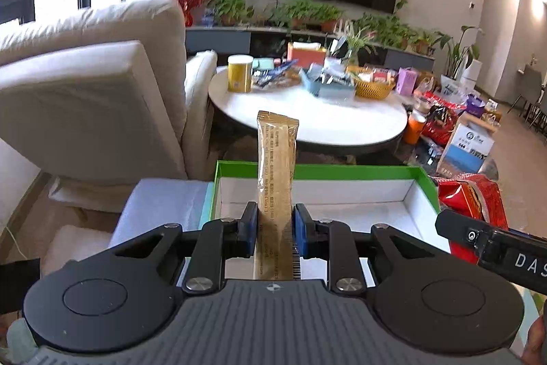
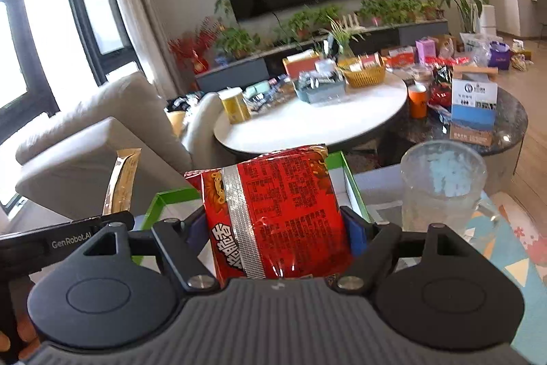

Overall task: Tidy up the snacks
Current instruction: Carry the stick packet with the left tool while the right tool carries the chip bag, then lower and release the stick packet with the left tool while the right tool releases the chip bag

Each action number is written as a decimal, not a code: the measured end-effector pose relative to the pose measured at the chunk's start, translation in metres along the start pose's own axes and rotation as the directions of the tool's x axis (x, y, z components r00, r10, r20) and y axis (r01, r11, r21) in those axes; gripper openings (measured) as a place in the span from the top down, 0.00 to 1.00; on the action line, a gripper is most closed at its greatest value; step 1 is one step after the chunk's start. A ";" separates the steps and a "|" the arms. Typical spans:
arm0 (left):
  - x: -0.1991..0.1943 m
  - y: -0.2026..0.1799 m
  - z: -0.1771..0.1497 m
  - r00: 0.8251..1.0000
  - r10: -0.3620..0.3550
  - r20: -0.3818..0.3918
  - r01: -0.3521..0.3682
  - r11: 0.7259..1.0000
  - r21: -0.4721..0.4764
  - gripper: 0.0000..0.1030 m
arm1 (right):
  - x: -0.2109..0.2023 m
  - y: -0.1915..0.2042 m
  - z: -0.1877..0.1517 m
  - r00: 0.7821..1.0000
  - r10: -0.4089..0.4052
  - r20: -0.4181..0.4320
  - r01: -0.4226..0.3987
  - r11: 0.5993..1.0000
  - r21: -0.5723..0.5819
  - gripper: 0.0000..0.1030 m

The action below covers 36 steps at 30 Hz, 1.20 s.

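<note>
**2 grippers, 2 snacks, both hovering at the green box**

The left gripper (image 1: 275, 228) is pinching a long gold stick sachet (image 1: 277, 173) near its lower end, its blue pads (image 1: 251, 228) narrowed to the sachet's width and pressing both edges. The sachet is standing upright above the white inside of the green-rimmed box (image 1: 355, 172).

The right gripper (image 2: 273, 228) is spreading much wider, clamping a red noodle packet (image 2: 277, 214) between its blue pads (image 2: 357, 236); the packet is bulging forward over the box's (image 2: 352, 183) near corner. A frosted glass mug (image 2: 442, 187) is standing just right of the box. Behind, a round white desk (image 1: 314, 122) is carrying a yellow tin (image 1: 240, 73) and baskets of snacks.
</note>
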State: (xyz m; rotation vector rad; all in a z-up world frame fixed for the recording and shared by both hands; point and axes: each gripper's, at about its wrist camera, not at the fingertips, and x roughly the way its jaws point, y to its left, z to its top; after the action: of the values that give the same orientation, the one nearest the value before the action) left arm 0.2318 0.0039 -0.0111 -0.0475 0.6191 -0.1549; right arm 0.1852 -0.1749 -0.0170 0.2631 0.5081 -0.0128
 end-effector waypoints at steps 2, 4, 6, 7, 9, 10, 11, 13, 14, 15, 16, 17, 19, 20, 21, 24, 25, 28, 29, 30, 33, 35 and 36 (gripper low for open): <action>0.009 0.000 -0.002 1.000 0.010 -0.014 -0.010 1.000 0.001 0.80 | 0.008 -0.001 -0.002 1.000 -0.012 -0.020 0.012 1.000 0.012 0.43; 0.016 0.000 -0.004 1.000 0.019 -0.025 -0.019 1.000 0.004 0.80 | 0.014 -0.001 -0.003 0.999 -0.025 -0.034 0.026 0.999 0.020 0.43; 0.022 0.001 -0.004 0.999 0.020 -0.032 -0.020 1.000 0.004 0.80 | 0.018 -0.002 -0.004 0.998 -0.038 -0.041 0.039 0.999 0.026 0.43; 0.024 0.000 -0.004 0.999 0.022 -0.033 -0.022 1.000 0.004 0.80 | 0.019 -0.002 -0.004 0.998 -0.044 -0.042 0.045 0.999 0.027 0.43; 0.029 0.000 -0.003 0.999 0.025 -0.033 -0.025 1.000 0.006 0.80 | 0.023 0.001 -0.003 0.998 -0.054 -0.043 0.055 0.998 0.025 0.43; 0.031 0.000 -0.003 0.999 0.027 -0.032 -0.027 1.000 0.007 0.80 | 0.025 0.001 -0.002 0.998 -0.055 -0.044 0.056 0.998 0.025 0.43; 0.033 0.000 -0.003 0.999 0.030 -0.032 -0.030 0.999 0.010 0.80 | 0.027 0.002 0.000 0.997 -0.056 -0.044 0.057 0.998 0.027 0.43; 0.038 -0.001 -0.004 0.999 0.037 -0.037 -0.036 0.999 0.019 0.80 | 0.030 0.004 0.000 0.997 -0.059 -0.045 0.061 0.998 0.032 0.43; 0.039 -0.002 -0.006 0.998 0.038 -0.042 -0.037 0.999 0.023 0.80 | 0.031 0.004 0.000 0.997 -0.061 -0.046 0.062 0.998 0.032 0.43; 0.041 -0.003 -0.008 0.998 0.039 -0.048 -0.037 0.999 0.027 0.80 | 0.033 0.006 0.000 0.997 -0.063 -0.047 0.065 0.997 0.030 0.43; 0.042 -0.004 -0.010 0.998 0.040 -0.054 -0.039 0.999 0.029 0.80 | 0.034 0.007 -0.001 0.997 -0.066 -0.050 0.068 0.997 0.028 0.43; 0.044 -0.005 -0.012 0.997 0.041 -0.062 -0.040 0.999 0.030 0.80 | 0.035 0.007 -0.002 0.996 -0.069 -0.053 0.070 0.997 0.025 0.43; 0.047 -0.005 -0.016 0.996 0.044 -0.076 -0.042 0.999 0.031 0.80 | 0.037 0.010 -0.004 0.995 -0.073 -0.061 0.074 0.997 0.016 0.43; 0.047 -0.005 -0.018 0.996 0.044 -0.083 -0.041 0.999 0.032 0.80 | 0.038 0.010 -0.006 0.995 -0.074 -0.067 0.075 0.997 0.010 0.43; 0.048 -0.006 -0.020 0.995 0.045 -0.089 -0.043 0.999 0.032 0.80 | 0.039 0.011 -0.008 0.995 -0.075 -0.073 0.076 0.997 0.006 0.43; 0.049 -0.006 -0.025 0.993 0.050 -0.109 -0.046 0.998 0.032 0.80 | 0.043 0.011 -0.013 0.992 -0.085 -0.090 0.085 0.996 0.000 0.43; 0.049 -0.006 -0.027 0.992 0.051 -0.113 -0.047 0.998 0.033 0.80 | 0.043 0.011 -0.014 0.991 -0.089 -0.098 0.089 0.996 0.000 0.43; 0.047 -0.009 -0.030 0.993 0.064 -0.098 -0.059 0.997 0.052 0.80 | 0.047 0.010 -0.017 0.989 -0.095 -0.117 0.096 0.995 0.006 0.43; 0.046 -0.009 -0.030 0.993 0.065 -0.096 -0.060 0.997 0.054 0.80 | 0.047 0.010 -0.018 0.988 -0.097 -0.120 0.099 0.995 0.005 0.43; 0.046 -0.010 -0.030 0.993 0.062 -0.096 -0.057 0.997 0.055 0.80 | 0.048 0.010 -0.018 0.987 -0.101 -0.123 0.102 0.995 0.002 0.43; 0.045 -0.010 -0.030 0.993 0.061 -0.106 -0.056 0.997 0.052 0.79 | 0.049 0.011 -0.023 0.984 -0.116 -0.133 0.115 0.993 -0.016 0.43; 0.047 -0.010 -0.032 0.990 0.064 -0.123 -0.058 0.997 0.052 0.77 | 0.048 0.013 -0.026 0.983 -0.132 -0.129 0.128 0.991 -0.040 0.43; 0.047 -0.010 -0.034 0.989 0.064 -0.136 -0.057 0.997 0.050 0.77 | 0.047 0.013 -0.028 0.982 -0.137 -0.127 0.132 0.990 -0.049 0.43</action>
State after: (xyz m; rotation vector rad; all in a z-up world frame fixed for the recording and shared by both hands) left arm 0.2488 -0.0130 -0.0648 0.0269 0.7537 -0.1140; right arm 0.2135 -0.1524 -0.0597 0.1901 0.6548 -0.1173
